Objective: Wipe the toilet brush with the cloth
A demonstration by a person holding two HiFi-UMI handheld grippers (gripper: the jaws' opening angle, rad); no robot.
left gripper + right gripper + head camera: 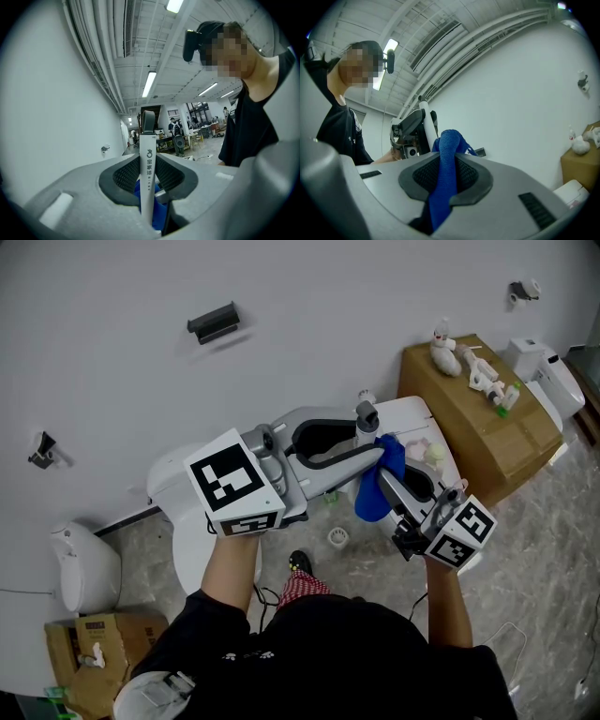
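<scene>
White brush handle (pixel 147 173) upright, loop (pixel 148 121) up

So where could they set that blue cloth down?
The cardboard box is bare along its near side; soft toys line its far edge. The tiled floor between it and the right gripper looks open. Over the toilet it is crowded: left gripper, brush, cloth.

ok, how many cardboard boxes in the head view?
2. A large cardboard box stands by the wall at right with small items on top. A smaller cardboard box sits on the floor at lower left. The person's body hides some floor, so more may be hidden.
</scene>
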